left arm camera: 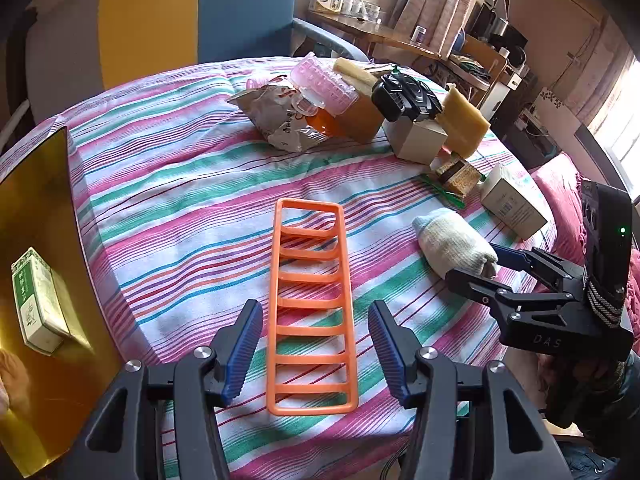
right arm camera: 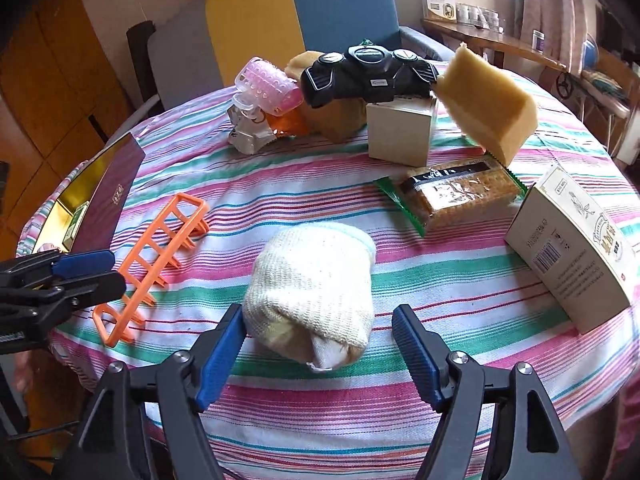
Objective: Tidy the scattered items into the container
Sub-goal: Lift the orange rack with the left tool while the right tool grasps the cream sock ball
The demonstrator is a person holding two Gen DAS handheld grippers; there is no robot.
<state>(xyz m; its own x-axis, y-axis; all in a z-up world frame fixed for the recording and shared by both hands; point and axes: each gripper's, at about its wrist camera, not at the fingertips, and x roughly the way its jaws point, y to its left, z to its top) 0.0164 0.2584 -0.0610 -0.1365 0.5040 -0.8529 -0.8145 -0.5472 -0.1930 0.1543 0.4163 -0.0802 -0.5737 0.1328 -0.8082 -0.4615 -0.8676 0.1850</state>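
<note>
Your left gripper is spread wide with its jaws on either side of the near end of the orange rack, a flat ladder-shaped plastic frame lying on the striped tablecloth; no pad touches it. Your right gripper is also spread apart, straddling the rolled sock, a cream knit bundle with a pale blue end (whether the left pad touches the knit, I cannot tell).

Counted on the cloth: one rack, one sock, one black gamepad sitting on a small beige box, two yellow sponges, one pink roller pack, one green-edged biscuit packet, one printed carton and one crumpled snack bag.

The container is the gold-lined box at the table's left edge. Inside it lies one small green-and-white box.
</note>
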